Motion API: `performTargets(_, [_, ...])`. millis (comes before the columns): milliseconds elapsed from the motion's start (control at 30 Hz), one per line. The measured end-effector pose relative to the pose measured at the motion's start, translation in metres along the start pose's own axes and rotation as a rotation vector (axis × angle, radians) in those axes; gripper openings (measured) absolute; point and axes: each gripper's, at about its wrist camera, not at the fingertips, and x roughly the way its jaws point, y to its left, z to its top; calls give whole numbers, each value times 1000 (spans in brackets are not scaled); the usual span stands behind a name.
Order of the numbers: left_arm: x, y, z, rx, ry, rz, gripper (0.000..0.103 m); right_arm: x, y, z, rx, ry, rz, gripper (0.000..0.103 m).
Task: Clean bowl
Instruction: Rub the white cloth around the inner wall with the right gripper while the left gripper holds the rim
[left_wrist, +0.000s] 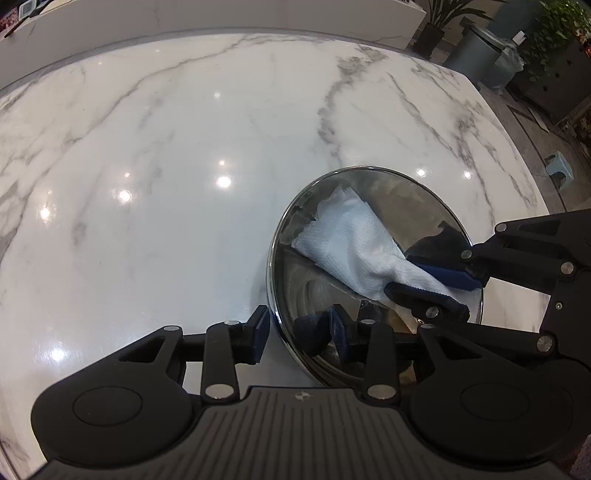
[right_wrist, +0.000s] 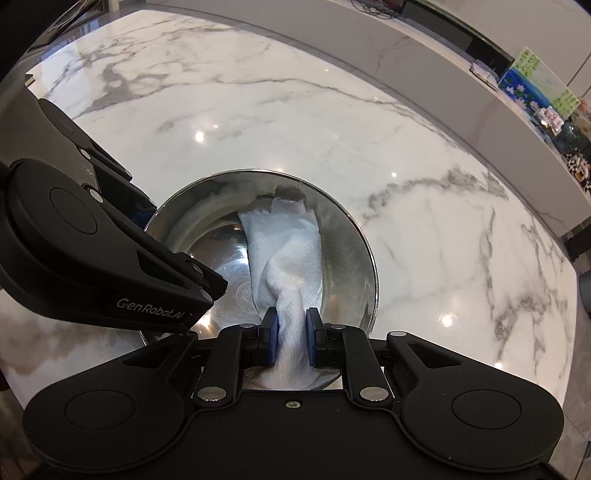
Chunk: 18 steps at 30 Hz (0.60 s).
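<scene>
Right hand-held gripper (right_wrist: 291, 341) clenched on paper towel (right_wrist: 286, 254) inside steel bowl (right_wrist: 365, 258) — left hand-held gripper (left_wrist: 300, 332) released, straddling its rim

It looks like a reception lobby: a glossy marble desk (left_wrist: 184, 147), a raised counter ledge (right_wrist: 406, 74), potted plants (left_wrist: 439, 22) beyond.

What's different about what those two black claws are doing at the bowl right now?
The right gripper is clamped shut on a white paper towel that trails into the steel bowl; the left gripper holds nothing. The right gripper's jaws are nearly together; the left gripper's stand apart, one either side of the bowl's rim. Both are black and point down at the bowl.
</scene>
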Motion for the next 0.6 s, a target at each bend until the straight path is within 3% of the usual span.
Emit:
performTargets(233, [-5, 0, 0, 20, -24, 20, 20, -1, -2, -1, -3, -2, 23, 14])
performTargets(400, [-6, -1, 1, 29, -37, 34, 20, -5, 5, 0, 2, -20, 142, 14])
performTargets(600, [-6, -4, 2, 54, -55, 56, 18, -2, 4, -1, 13, -8, 134, 14])
